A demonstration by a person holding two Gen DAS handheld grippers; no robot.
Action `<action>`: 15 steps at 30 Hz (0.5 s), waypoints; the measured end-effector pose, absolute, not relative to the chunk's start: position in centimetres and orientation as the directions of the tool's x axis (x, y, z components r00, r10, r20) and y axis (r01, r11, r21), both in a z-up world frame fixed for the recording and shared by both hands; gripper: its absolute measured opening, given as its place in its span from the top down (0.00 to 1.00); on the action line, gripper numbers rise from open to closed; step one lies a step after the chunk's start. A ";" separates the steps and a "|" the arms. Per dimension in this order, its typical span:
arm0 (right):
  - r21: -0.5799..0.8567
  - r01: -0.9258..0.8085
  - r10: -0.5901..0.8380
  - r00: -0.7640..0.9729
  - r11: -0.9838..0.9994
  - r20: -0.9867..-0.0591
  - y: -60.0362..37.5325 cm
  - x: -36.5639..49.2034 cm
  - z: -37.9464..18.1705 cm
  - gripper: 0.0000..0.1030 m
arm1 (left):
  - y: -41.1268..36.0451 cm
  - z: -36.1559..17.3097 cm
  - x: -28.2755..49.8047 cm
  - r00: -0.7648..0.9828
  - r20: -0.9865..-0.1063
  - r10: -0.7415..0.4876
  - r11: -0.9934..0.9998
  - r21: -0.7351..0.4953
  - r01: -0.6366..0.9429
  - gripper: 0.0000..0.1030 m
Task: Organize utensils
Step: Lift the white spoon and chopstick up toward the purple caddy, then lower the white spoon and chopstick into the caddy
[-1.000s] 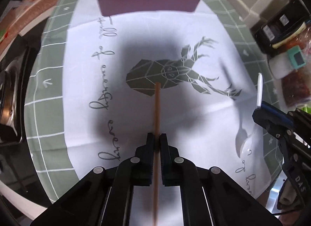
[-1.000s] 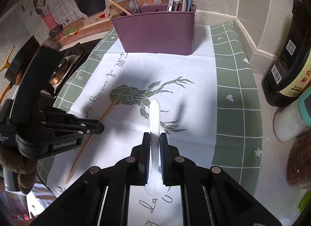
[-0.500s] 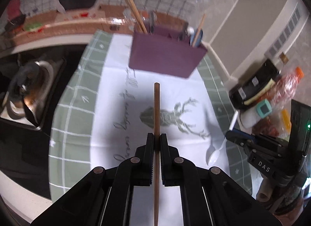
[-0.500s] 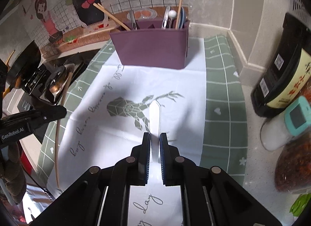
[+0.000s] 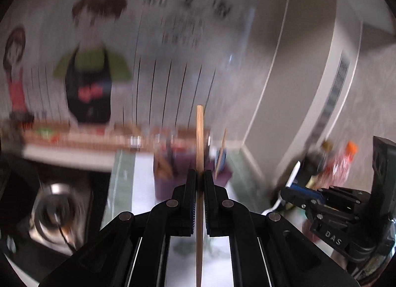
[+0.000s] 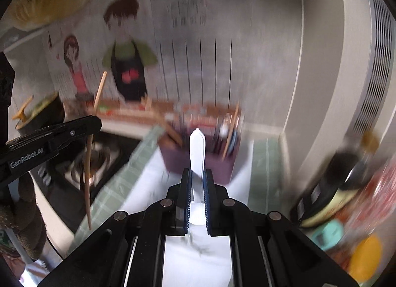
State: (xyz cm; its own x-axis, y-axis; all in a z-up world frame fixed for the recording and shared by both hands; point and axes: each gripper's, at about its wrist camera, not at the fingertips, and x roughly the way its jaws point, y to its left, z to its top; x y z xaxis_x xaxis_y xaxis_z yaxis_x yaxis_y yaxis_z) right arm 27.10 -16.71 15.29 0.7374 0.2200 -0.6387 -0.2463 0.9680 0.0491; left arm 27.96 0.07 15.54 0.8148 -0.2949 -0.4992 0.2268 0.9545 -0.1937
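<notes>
Left tongs (image 5: 200,183) clenched on a wooden chopstick (image 5: 199,136), gripped mid-length so the tip points ahead. Right tongs (image 6: 197,182) clenched on a white spoon (image 6: 197,149), handle leading, bowl behind the pads. Both are lifted clear of the white cloth (image 6: 198,252), aimed at the purple utensil holder (image 6: 198,163) near the worktop's back edge by the wall. Holder already has utensils standing in it. Lengthwise grips look chosen for dropping each piece end-first into a compartment. Frames blurred; compartments unclear.
</notes>
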 end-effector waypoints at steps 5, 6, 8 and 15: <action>0.006 -0.231 0.199 0.823 0.973 -0.532 -16.4 29.0 21.3 0.92 | -0.5 20.8 30.1 0.889 -0.364 -0.276 0.960 -0.146 0.239 0.94; -0.004 -0.232 0.197 0.836 0.973 -0.511 -16.3 29.3 22.3 0.92 | -0.7 21.6 30.5 0.899 -0.338 -0.278 0.960 -0.138 0.245 0.94; -0.028 -0.223 0.184 0.866 0.975 -0.466 -16.0 29.9 24.2 0.92 | -0.8 23.1 31.3 0.915 -0.289 -0.282 0.959 -0.120 0.257 0.94; -0.061 -0.190 0.153 0.912 0.980 -0.382 -16.0 33.2 26.7 0.92 | -0.4 24.8 35.0 0.927 -0.196 -0.320 0.945 -0.142 0.296 0.94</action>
State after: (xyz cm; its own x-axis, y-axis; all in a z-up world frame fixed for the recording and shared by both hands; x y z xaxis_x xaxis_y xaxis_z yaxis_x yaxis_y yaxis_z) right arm 33.19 -16.03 26.74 0.9115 0.1533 -0.3816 -0.1901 0.9799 -0.0606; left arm 34.98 -0.39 24.76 0.9269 -0.3201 -0.1960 0.2961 0.9445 -0.1420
